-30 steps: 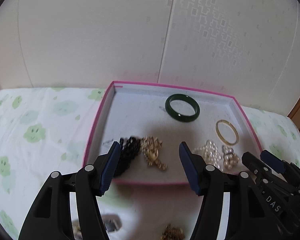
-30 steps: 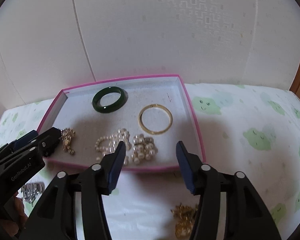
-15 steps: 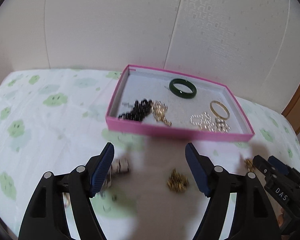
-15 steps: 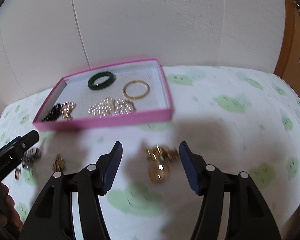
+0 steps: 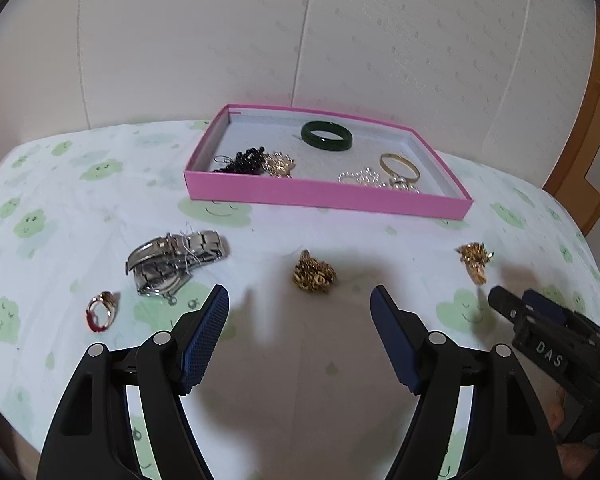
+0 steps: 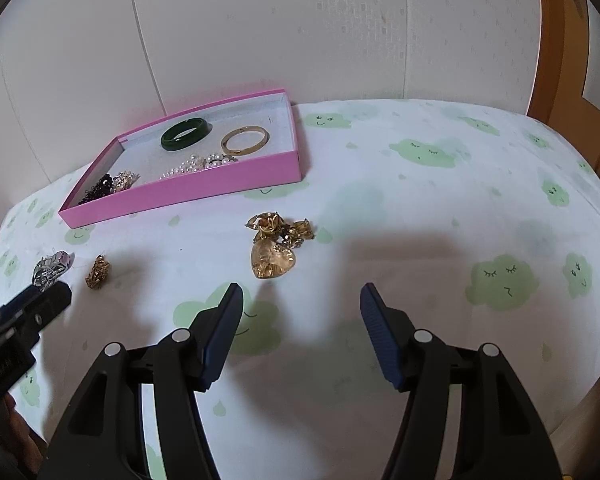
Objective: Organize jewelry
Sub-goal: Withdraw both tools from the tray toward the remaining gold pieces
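Your left gripper [image 5: 299, 300] and right gripper [image 6: 302, 298] both hang empty, jaws apart. Gold chain [image 5: 314, 273] sits frame centre, just ahead of the left one. Pink tray [image 5: 324, 197] is at upper centre.

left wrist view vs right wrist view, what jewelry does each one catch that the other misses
Only the left wrist view shows the small ring with a red part, at the far left of the cloth, and the silver watch in full. Only the right wrist view shows the heart-shaped gold pendant clearly; in the left view that cluster is small and its shape is hard to read. Both show the pink box holding the green bangle, the gold bangle, pearls and dark beads, and the loose gold chain clump. Both grippers are open and empty.
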